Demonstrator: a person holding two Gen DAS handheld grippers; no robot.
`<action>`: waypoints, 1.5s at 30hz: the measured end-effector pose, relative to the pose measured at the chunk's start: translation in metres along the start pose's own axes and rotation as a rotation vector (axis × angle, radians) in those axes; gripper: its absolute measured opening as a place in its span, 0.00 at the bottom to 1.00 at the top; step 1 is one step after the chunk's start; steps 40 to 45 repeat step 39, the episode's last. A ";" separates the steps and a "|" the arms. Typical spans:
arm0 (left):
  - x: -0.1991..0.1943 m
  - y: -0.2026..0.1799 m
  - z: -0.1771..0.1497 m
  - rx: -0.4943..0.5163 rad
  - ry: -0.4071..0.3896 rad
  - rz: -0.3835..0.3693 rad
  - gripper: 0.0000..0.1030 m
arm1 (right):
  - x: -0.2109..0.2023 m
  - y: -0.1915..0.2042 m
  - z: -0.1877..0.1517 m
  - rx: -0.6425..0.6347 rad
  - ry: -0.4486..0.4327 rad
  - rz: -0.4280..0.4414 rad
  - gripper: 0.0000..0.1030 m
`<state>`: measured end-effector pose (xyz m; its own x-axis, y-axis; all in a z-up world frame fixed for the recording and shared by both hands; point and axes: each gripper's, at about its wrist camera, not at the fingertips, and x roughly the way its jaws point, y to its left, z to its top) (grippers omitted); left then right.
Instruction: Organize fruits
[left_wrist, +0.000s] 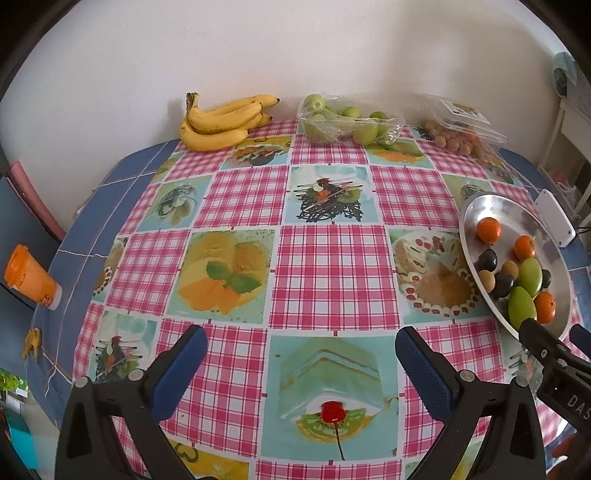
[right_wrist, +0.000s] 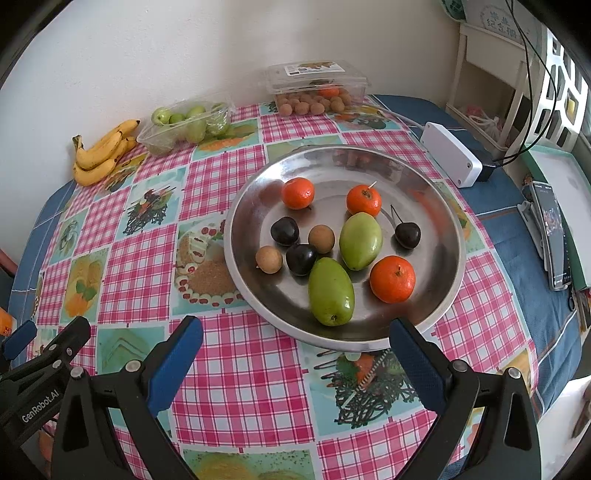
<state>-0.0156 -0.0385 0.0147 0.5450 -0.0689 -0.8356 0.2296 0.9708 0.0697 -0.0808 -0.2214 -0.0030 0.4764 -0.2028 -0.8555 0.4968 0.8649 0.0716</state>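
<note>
1. The right gripper (right_wrist: 295, 350) is spread wide and empty, just short of the round shiny metal plate (right_wrist: 452, 266).
2. The left gripper (left_wrist: 301, 360) gapes empty over the checked tablecloth (left_wrist: 332, 273).
3. The near oval green fruit (right_wrist: 331, 291) looks smooth and bruisable; grip its middle lightly.
4. Only the left view shows the orange cup (left_wrist: 29, 277); only the right shows the phone (right_wrist: 554, 236).

A pink-and-white checked cloth (right_wrist: 236, 369) with printed dessert squares was seen under a silver plate (right_wrist: 448, 236) of orange tangerines (right_wrist: 392, 278), green fruits (right_wrist: 330, 291) and dark cherries (right_wrist: 284, 230), near yellow bananas (right_wrist: 101, 155).
</note>
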 end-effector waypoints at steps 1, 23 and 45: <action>0.000 0.000 0.000 0.000 0.000 0.000 1.00 | 0.000 0.000 0.000 0.000 0.000 0.000 0.98; 0.001 0.000 0.001 0.001 0.007 -0.007 1.00 | 0.002 0.003 0.000 -0.012 0.010 -0.003 0.98; 0.000 0.003 0.001 -0.004 0.001 -0.023 1.00 | 0.003 0.002 0.000 -0.010 0.015 -0.006 0.98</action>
